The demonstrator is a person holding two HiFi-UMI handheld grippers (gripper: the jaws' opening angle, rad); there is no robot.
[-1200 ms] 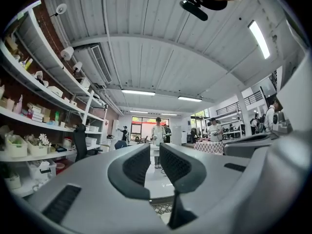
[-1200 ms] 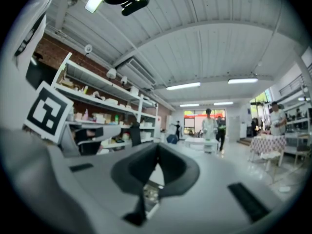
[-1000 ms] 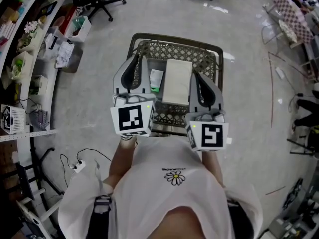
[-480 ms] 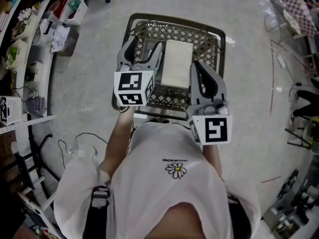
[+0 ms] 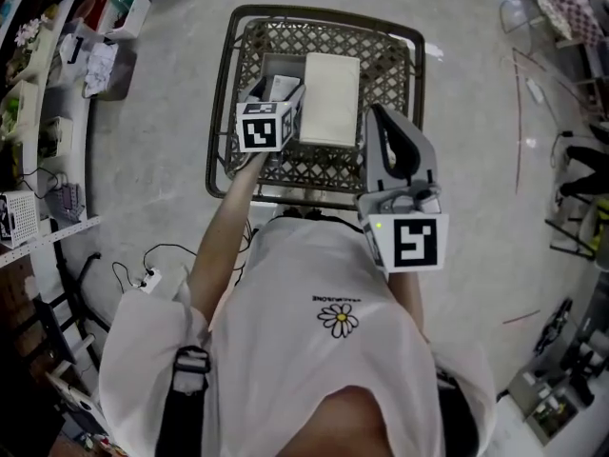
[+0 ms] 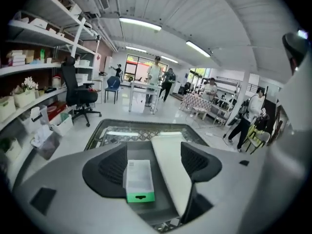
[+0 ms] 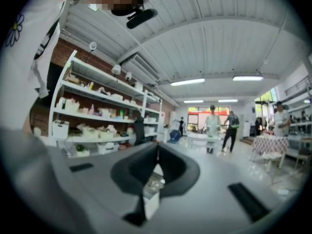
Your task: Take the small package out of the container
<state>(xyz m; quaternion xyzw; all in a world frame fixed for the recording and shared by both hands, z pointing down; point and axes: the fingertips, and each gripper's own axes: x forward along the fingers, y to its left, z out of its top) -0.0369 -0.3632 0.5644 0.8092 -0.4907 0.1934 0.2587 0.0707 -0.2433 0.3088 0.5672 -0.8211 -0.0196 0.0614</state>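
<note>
- 2 grippers are in my hands. The nearer one, my right gripper [image 7: 158, 147], hangs close to my chest by the container's near rim, its jaws pressed together with nothing between them.
- My left gripper [image 6: 154, 149] reaches down into the container. Its jaws are opening and stand wide apart.
- Between those jaws lies the small white cardboard package with a green end [image 6: 140, 179]. It sits close against the left-hand pad and well clear of the other, so it is released, not gripped.
- The package rests on the container's bottom, in its left half.
- Just to its right is a large flat white box [image 5: 330, 98], its long edge running under that gripper's right-hand jaw.
- 1 container holds both, a brown lattice-walled basket with a dark rim [image 5: 390, 60], standing on the pale grey floor [image 5: 143, 160].
- Farther off, a black office chair [image 6: 80, 91] stands beside white shelves [image 6: 34, 68].
- Several people [image 6: 155, 74] stand at the room's far end.
</note>
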